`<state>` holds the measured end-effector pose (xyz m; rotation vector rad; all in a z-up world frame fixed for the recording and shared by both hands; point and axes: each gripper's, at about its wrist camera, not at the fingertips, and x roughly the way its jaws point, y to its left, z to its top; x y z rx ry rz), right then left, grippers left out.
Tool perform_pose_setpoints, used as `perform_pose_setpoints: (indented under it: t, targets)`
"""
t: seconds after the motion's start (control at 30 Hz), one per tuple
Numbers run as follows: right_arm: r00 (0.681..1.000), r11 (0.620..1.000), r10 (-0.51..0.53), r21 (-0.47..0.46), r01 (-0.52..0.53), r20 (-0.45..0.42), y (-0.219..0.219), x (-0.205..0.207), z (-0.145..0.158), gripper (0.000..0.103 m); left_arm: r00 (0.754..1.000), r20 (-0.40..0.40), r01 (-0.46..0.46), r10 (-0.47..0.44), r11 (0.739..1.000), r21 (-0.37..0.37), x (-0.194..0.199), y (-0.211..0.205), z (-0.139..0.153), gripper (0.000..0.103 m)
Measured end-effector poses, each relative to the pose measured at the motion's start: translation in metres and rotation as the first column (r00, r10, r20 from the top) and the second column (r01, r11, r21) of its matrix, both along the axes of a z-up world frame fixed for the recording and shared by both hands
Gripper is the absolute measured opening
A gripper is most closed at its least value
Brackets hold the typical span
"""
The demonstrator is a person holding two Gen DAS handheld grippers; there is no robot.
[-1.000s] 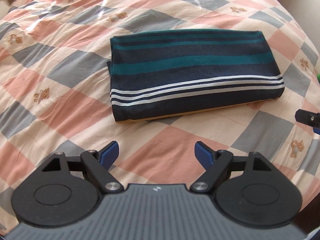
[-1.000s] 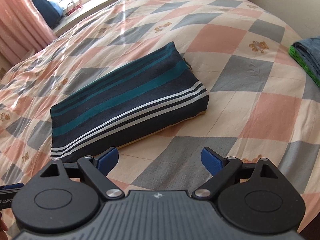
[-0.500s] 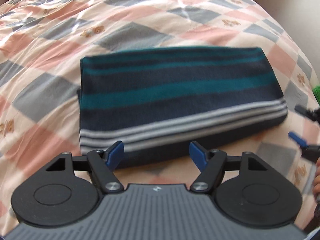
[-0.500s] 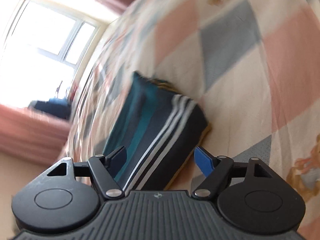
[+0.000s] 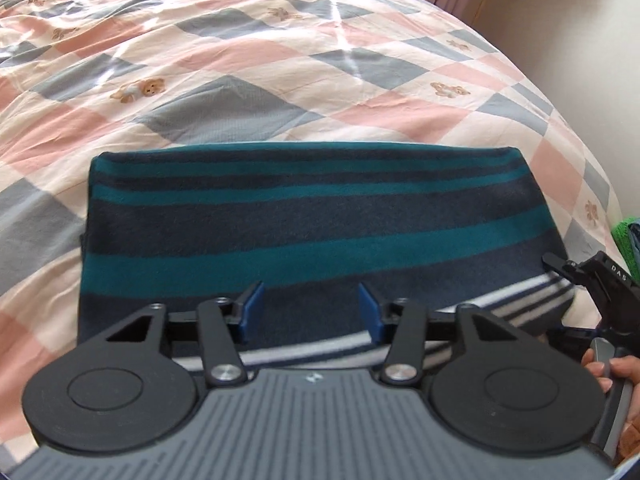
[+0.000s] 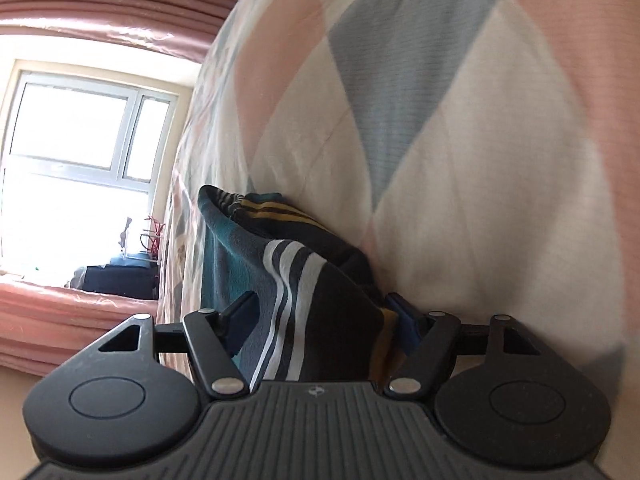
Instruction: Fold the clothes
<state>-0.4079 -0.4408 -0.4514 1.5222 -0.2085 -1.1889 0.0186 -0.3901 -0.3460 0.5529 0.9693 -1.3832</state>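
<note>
A folded navy garment (image 5: 312,208) with teal and white stripes lies flat on the checked quilt (image 5: 280,60). My left gripper (image 5: 310,306) hovers over its near long edge, pointing down. Its jaws are closing, and the blue pads stand apart above the cloth without pinching it. My right gripper (image 6: 320,312) is rolled onto its side at the garment's right end (image 6: 304,280). That thick folded end sits between its closing jaws, with a small gap still showing at the left pad. One right finger (image 5: 560,266) shows at the edge of the left wrist view.
A green and blue pile (image 5: 624,236) lies at the bed's right edge, near a pale wall (image 5: 560,20). A person's hand (image 5: 612,372) holds the right gripper. A bright window (image 6: 80,128) and pink curtains (image 6: 100,8) stand beyond the bed.
The left gripper came down and forward over the garment's near edge and its jaws narrowed. The right gripper rolled sideways and dropped to the garment's end, which now sits between its jaws.
</note>
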Motion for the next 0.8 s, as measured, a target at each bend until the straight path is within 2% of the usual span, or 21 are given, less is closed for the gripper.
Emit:
perform_pose_setpoints:
  t: [0.03,0.07,0.13,0.17,0.27,0.37,0.47,0.53,0.57,0.63,0.67,0.73,0.8]
  targets:
    - [1.0,1.0,0.007,-0.007,-0.007,-0.016,-0.003,0.003,-0.001,0.067,1.0,-0.009,0.0,0.0,1.0,-0.005,0.002,-0.002,-0.005,0.042]
    - [1.0,1.0,0.012,-0.015,-0.013,-0.029,-0.004,0.005,-0.001,0.058,1.0,-0.011,0.0,0.0,1.0,0.001,0.003,-0.005,-0.012,0.041]
    - [0.998,1.0,0.022,-0.018,-0.023,-0.066,-0.003,0.008,-0.001,0.041,1.0,0.023,0.015,-0.017,0.998,0.06,0.003,-0.011,-0.03,0.037]
    - [0.996,0.999,0.029,-0.016,-0.03,-0.08,-0.002,0.008,0.0,0.038,0.999,0.037,0.026,-0.029,0.997,0.079,0.002,-0.013,-0.039,0.037]
    - [0.981,0.997,0.072,0.019,-0.07,-0.179,-0.006,0.017,0.011,0.034,0.997,0.066,0.043,-0.048,0.996,0.074,-0.002,-0.012,-0.047,0.038]
    - [0.919,0.989,0.148,0.054,-0.137,-0.366,-0.019,0.042,0.042,0.032,0.998,0.054,0.039,-0.043,0.997,0.066,0.002,-0.009,-0.04,0.037]
    - [0.788,0.966,0.203,-0.01,-0.257,-0.581,-0.016,0.083,0.088,0.03,1.0,0.01,0.016,-0.017,0.999,0.028,0.018,0.006,-0.022,0.035]
    - [0.666,0.923,0.211,-0.078,-0.377,-0.716,-0.011,0.121,0.123,0.03,0.999,-0.03,-0.015,0.015,1.0,0.004,0.035,0.022,-0.008,0.035]
    - [0.605,0.887,0.215,-0.107,-0.45,-0.766,-0.007,0.143,0.136,0.03,0.998,-0.05,-0.036,0.036,0.999,-0.006,0.046,0.032,-0.001,0.035]
    - [0.48,0.793,0.202,-0.145,-0.591,-0.853,0.002,0.187,0.161,0.03,0.992,-0.085,-0.093,0.091,0.995,-0.019,0.069,0.054,0.012,0.035]
    - [0.417,0.739,0.194,-0.147,-0.658,-0.888,0.012,0.212,0.163,0.03,0.987,-0.104,-0.127,0.124,0.992,-0.02,0.083,0.066,0.018,0.035]
    - [0.287,0.616,0.164,-0.129,-0.777,-0.944,0.034,0.261,0.162,0.03,0.969,-0.152,-0.198,0.193,0.98,-0.018,0.112,0.088,0.026,0.035]
    - [0.158,0.479,0.109,-0.088,-0.873,-0.981,0.056,0.31,0.161,0.03,0.939,-0.226,-0.267,0.258,0.964,-0.011,0.14,0.11,0.03,0.035]
